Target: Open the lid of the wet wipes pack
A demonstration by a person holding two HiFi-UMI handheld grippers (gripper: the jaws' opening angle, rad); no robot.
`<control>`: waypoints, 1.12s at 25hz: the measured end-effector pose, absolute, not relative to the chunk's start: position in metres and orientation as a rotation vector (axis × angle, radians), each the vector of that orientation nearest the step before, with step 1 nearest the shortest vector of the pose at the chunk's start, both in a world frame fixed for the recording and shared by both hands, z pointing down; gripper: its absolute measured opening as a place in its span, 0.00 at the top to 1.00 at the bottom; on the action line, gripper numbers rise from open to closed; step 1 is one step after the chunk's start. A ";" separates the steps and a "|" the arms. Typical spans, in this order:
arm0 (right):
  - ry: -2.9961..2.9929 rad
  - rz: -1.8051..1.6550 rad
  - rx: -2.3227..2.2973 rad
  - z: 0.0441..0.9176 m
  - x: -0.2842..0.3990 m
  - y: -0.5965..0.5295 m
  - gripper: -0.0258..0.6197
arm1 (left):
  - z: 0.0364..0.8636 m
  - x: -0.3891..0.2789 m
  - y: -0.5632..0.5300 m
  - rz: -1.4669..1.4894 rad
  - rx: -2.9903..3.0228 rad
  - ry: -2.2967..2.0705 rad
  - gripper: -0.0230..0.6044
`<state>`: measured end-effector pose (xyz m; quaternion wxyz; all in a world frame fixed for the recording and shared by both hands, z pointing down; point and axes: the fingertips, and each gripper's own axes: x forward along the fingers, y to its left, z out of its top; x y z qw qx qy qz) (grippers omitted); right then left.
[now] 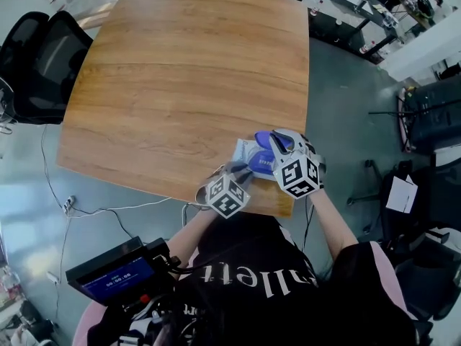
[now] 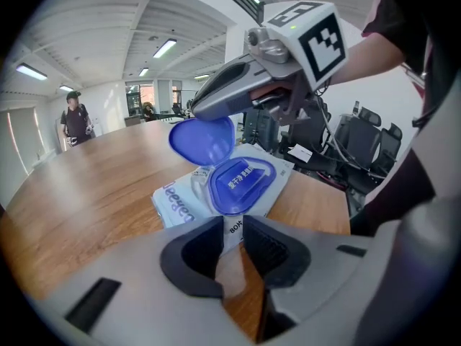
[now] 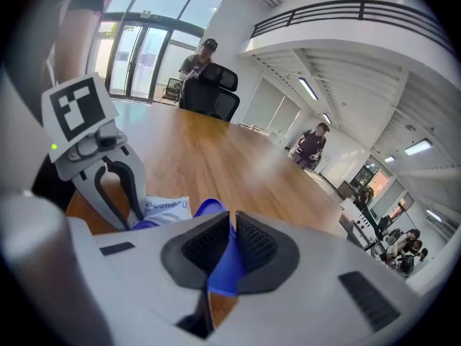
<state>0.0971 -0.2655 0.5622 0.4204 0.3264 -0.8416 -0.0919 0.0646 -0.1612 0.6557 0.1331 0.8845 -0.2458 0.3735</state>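
Observation:
The white wet wipes pack (image 1: 248,155) lies near the front edge of the wooden table (image 1: 187,71). Its blue lid (image 2: 203,137) stands flipped up from the blue oval base (image 2: 241,182). My right gripper (image 3: 232,225) is shut on the blue lid (image 3: 225,262), holding it from above the pack (image 3: 167,206). My left gripper (image 2: 234,225) is shut on the near edge of the pack (image 2: 180,200), pinning it to the table. In the head view both grippers meet over the pack, the left gripper (image 1: 239,170) at its near side and the right gripper (image 1: 279,141) at its right.
The pack sits close to the table's front edge (image 1: 173,193). A black office chair (image 1: 36,63) stands left of the table, with more chairs and desks (image 1: 425,114) to the right. A device with a lit screen (image 1: 119,272) hangs at the person's lower left. People (image 3: 311,144) stand far off.

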 end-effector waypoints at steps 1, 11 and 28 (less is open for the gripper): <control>-2.099 -0.224 0.814 0.566 0.098 -0.271 0.90 | 0.656 0.064 -0.161 1.084 2.565 -0.713 0.83; -1.975 -0.042 0.789 0.626 0.108 -0.300 0.90 | 0.657 0.062 -0.162 1.087 2.569 -0.721 0.83; -2.208 0.362 1.087 0.557 0.122 -0.230 0.90 | 0.649 0.058 -0.162 1.032 2.548 -0.689 0.83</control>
